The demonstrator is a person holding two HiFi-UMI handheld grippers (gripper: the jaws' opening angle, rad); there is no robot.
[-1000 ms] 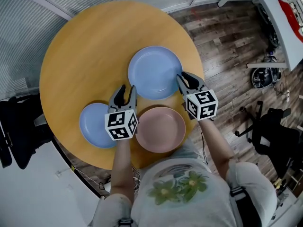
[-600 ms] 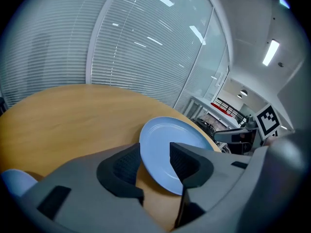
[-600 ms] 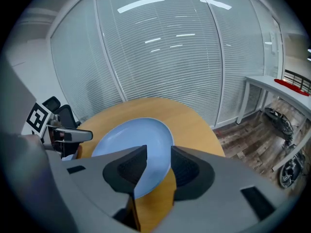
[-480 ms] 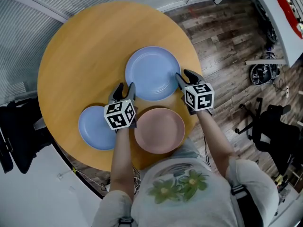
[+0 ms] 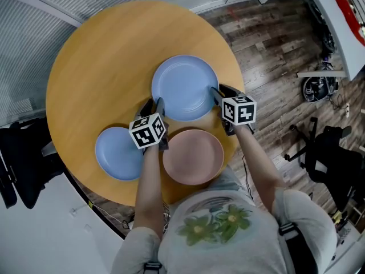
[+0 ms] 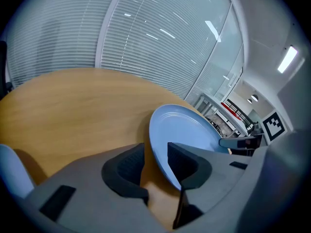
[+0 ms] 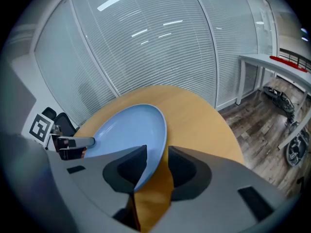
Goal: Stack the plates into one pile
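A large blue plate point(image 5: 183, 87) lies in the middle of the round wooden table point(image 5: 102, 61). Nearer me sit a small blue plate point(image 5: 117, 153) at the left and a pink plate point(image 5: 193, 156). My left gripper point(image 5: 153, 104) straddles the large plate's near-left rim point(image 6: 182, 125). Its jaws have just been closing, and table still shows between one pad and the rim. At the near-right rim point(image 7: 126, 127), my right gripper point(image 5: 219, 91) has just been opening its jaws. The rim passes between them with a gap on one side.
The table's near edge is close behind the pink plate. Right of the table is wooden floor with a black office chair point(image 5: 331, 158) and a white desk point(image 5: 342, 21). A dark chair point(image 5: 23, 158) stands at the left, and window blinds point(image 6: 146, 33) run along the far side.
Both grippers have moved away from me and down, from beside the pink plate onto the large blue plate's near rim. The plates have not shifted.
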